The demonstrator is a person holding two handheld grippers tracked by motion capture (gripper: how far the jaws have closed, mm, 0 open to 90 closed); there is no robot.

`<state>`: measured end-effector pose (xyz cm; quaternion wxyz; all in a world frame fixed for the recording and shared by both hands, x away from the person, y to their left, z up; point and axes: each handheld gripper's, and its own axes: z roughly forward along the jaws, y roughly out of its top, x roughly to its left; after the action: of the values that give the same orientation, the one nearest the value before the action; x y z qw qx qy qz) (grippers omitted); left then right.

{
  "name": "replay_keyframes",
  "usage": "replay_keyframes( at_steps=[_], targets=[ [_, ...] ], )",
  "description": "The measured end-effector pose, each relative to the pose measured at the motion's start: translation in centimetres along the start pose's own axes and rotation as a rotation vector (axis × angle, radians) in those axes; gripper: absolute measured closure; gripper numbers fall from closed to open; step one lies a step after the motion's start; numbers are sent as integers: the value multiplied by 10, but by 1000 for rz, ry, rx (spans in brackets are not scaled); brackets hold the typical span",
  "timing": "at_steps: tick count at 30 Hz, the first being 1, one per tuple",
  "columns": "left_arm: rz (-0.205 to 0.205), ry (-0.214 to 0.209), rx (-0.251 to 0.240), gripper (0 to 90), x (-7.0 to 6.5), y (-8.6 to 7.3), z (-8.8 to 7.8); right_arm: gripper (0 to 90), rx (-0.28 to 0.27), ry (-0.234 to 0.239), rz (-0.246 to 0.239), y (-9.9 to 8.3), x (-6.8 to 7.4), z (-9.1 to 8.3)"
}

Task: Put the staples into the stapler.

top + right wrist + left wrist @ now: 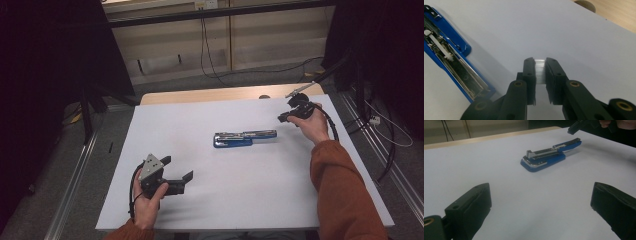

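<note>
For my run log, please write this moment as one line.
scene: opened blue metal stapler on white table | right tool: shut on silvery staple strip | left tool: open, empty

High view looks down from above; both gripper views sit low, close, sharing the stapler [550, 155].

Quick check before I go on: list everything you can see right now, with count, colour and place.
stapler: one, blue and silver, lying opened flat at the middle of the table.
strip of staples: one, silvery, clamped between the right tongs.
table: one, white top with a wooden strip along the far edge.
cables: several, black, on the floor beyond the table.
left tongs: black, open, empty, held low at the near left.
right tongs: black, shut on the strip of staples, to the right of the stapler.
sleeve: rust orange, on the right arm.
</note>
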<state>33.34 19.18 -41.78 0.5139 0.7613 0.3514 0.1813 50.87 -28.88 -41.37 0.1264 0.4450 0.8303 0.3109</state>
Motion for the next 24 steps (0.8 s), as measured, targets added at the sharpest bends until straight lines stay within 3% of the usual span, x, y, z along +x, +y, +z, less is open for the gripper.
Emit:
replay_keyframes(
  at_steps=[3,6,17,24],
  targets=[
    [-11,10,7,35,0,0,0,793,-21,33,-2,2,5,0],
    [-26,23,17,35,2,-1,0,793,-29,41,-33,7,12,1],
    [-27,22,19,35,2,-1,1,793,-98,77,-102,17,33,-4],
    [-27,17,20,35,1,-1,1,793,-115,106,-141,23,47,-4]
  ],
)
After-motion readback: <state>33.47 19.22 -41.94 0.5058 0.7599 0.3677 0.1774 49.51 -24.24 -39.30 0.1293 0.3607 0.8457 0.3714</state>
